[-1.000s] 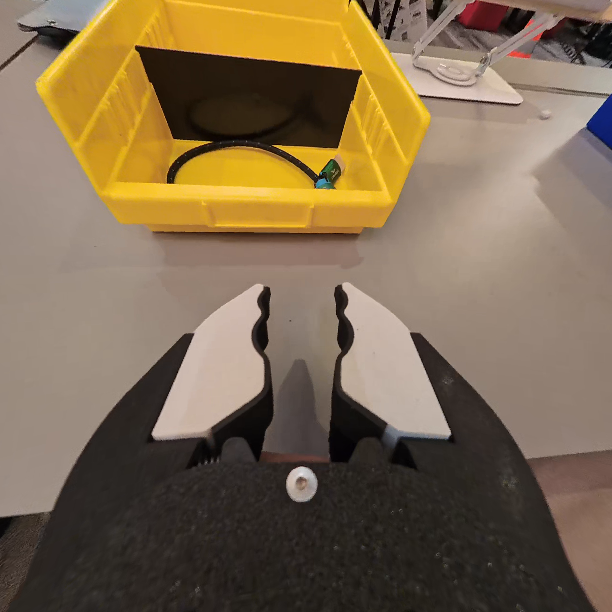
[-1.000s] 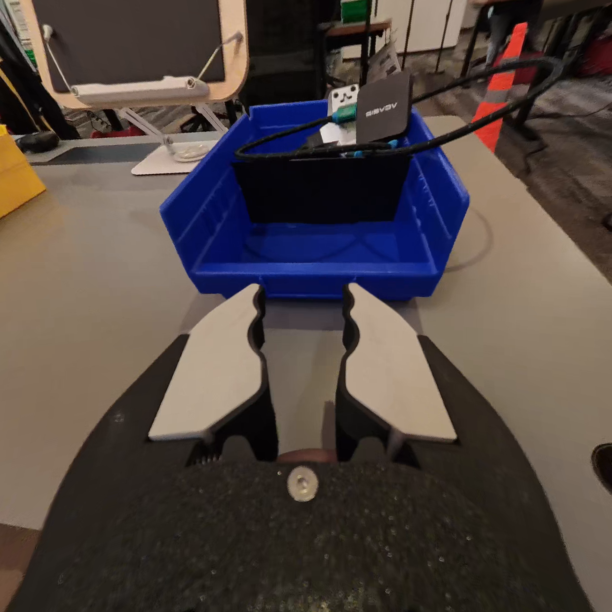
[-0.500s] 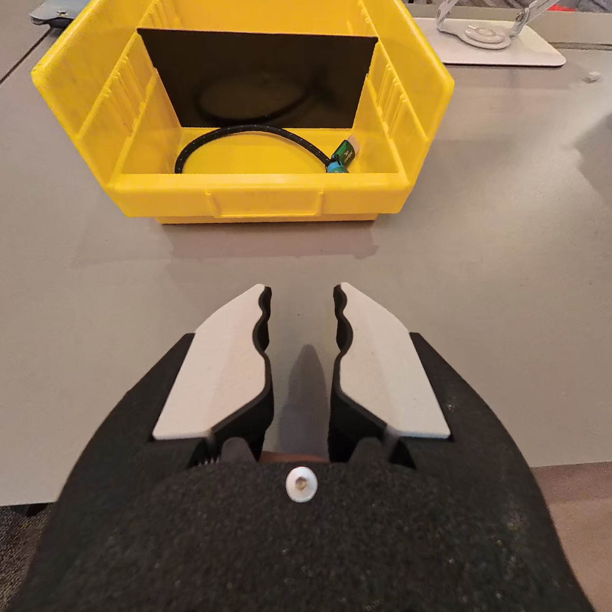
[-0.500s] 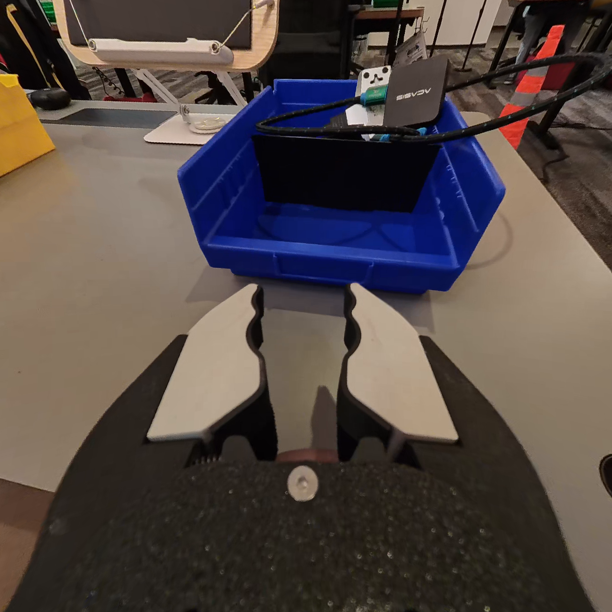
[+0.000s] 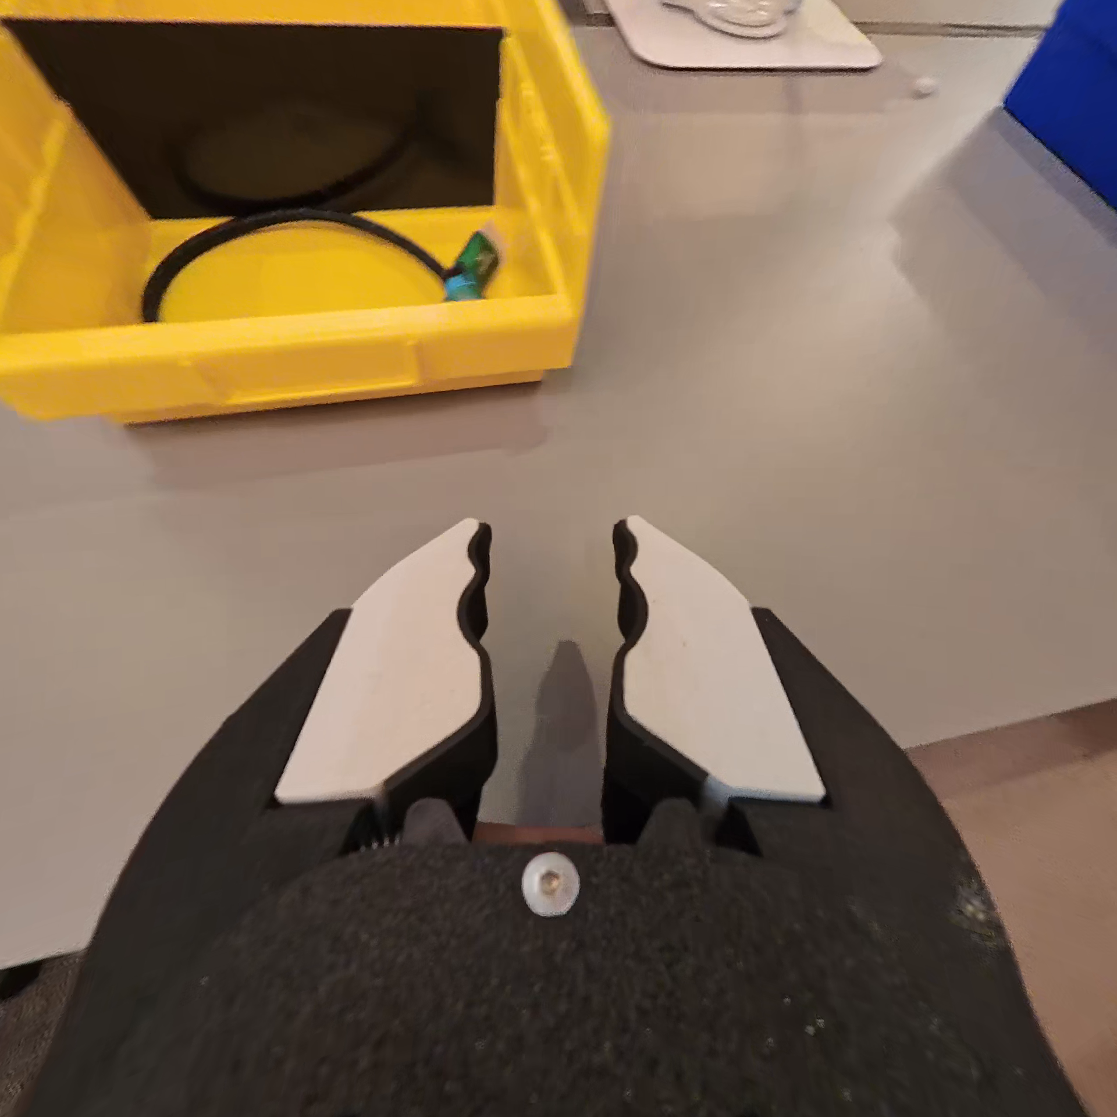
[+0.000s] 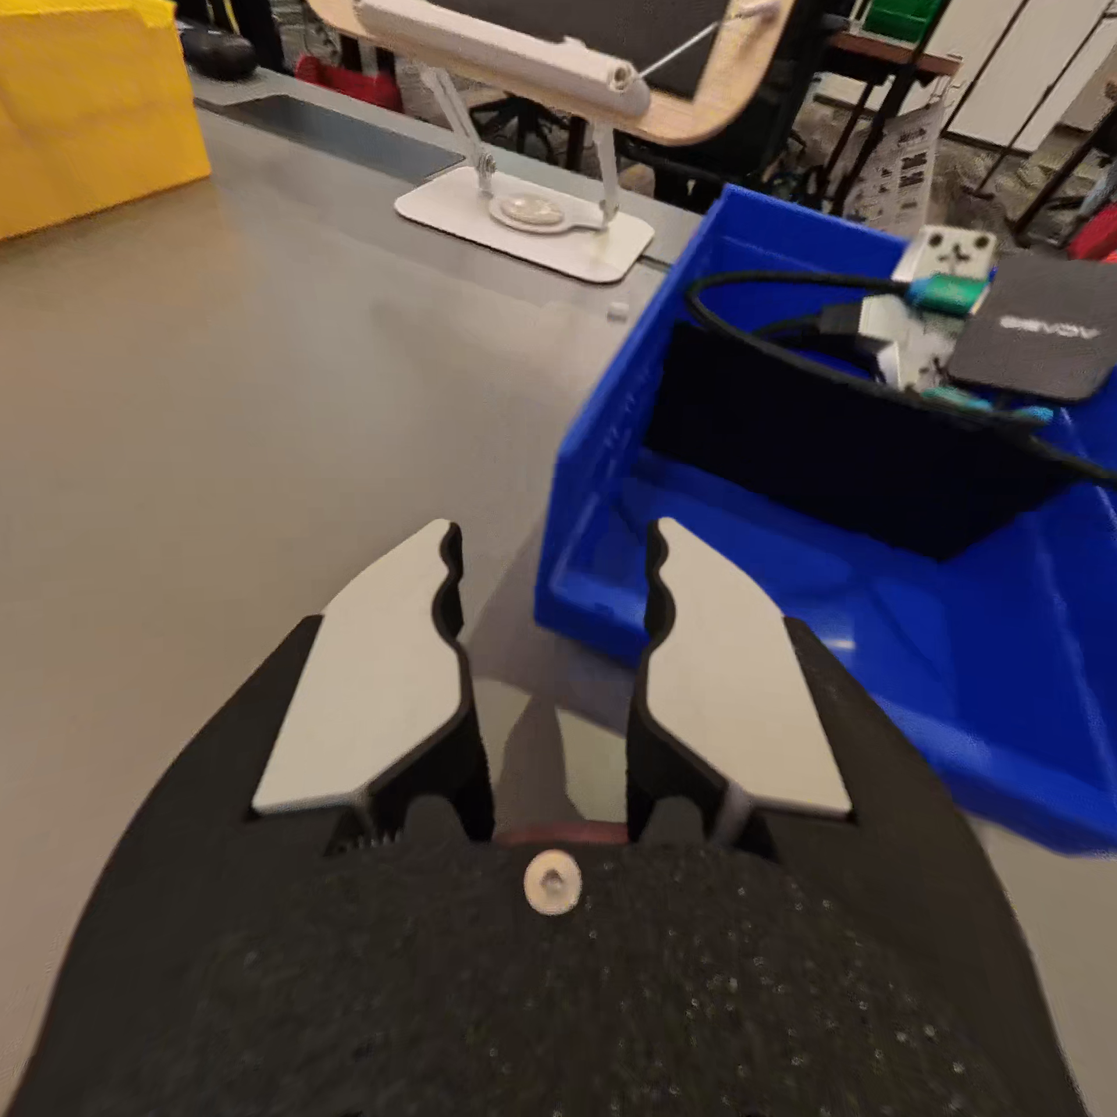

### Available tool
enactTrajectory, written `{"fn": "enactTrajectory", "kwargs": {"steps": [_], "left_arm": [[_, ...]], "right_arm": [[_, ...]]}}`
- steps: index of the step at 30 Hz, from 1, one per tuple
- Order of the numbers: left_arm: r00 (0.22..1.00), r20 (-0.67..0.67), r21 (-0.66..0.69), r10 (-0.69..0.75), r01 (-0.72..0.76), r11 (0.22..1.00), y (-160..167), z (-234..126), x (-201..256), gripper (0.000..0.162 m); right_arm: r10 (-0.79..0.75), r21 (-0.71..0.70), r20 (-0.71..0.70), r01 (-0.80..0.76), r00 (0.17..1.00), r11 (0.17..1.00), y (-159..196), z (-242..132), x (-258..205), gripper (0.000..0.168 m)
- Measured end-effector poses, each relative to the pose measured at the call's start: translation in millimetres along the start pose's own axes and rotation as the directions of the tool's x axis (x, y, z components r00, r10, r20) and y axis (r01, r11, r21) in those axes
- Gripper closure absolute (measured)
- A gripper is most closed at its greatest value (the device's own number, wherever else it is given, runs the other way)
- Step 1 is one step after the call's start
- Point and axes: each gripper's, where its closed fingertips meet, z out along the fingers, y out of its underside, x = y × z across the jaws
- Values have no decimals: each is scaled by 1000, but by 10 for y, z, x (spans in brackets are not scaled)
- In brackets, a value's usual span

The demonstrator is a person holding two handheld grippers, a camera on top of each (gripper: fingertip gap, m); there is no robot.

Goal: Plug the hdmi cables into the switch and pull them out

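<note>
A black braided HDMI cable [image 5: 284,226] with a green plug [image 5: 477,261] lies coiled in the front part of a yellow bin [image 5: 290,362], ahead and left of my left gripper [image 5: 551,532], which is open and empty above the grey table. In the right wrist view a black switch box [image 6: 1045,338] rests on the back of a blue bin [image 6: 876,634], with black cables [image 6: 786,278] and a green plug [image 6: 946,293] at it. My right gripper [image 6: 553,535] is open and empty, just left of the blue bin's front corner.
A white stand base [image 6: 526,220] carrying a wooden-edged board [image 6: 683,115] stands at the table's far side; it also shows in the left wrist view [image 5: 749,36]. Black dividers stand in both bins. The yellow bin shows at far left in the right wrist view [image 6: 90,109]. Chairs and clutter lie beyond the table. Left tips to right tips: about 45 cm. The green plug [image 6: 946,293] lies around 25 cm away from my right fingertips.
My left gripper has swung right, so the yellow bin now sits to the left. My right gripper has swung left, so the blue bin now sits to the right. Both stay open.
</note>
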Motion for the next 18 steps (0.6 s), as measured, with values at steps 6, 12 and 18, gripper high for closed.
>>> {"fn": "enactTrajectory", "kwargs": {"steps": [6, 12, 18], "left_arm": [[972, -222, -17, 73, -79, 997, -9, 246, 970, 119], [861, -445, 29, 246, -261, 965, -385, 769, 2398, 111], [820, -481, 112, 310, -293, 950, -1062, 1429, 3522, 101]], "right_arm": [[119, -4, 151, -120, 981, 993, -291, 301, -565, 82], [-35, 164, -12, 36, 999, 986, -344, -312, -318, 115], [165, 180, -438, -94, 884, 979, -31, -819, 923, 122]]}}
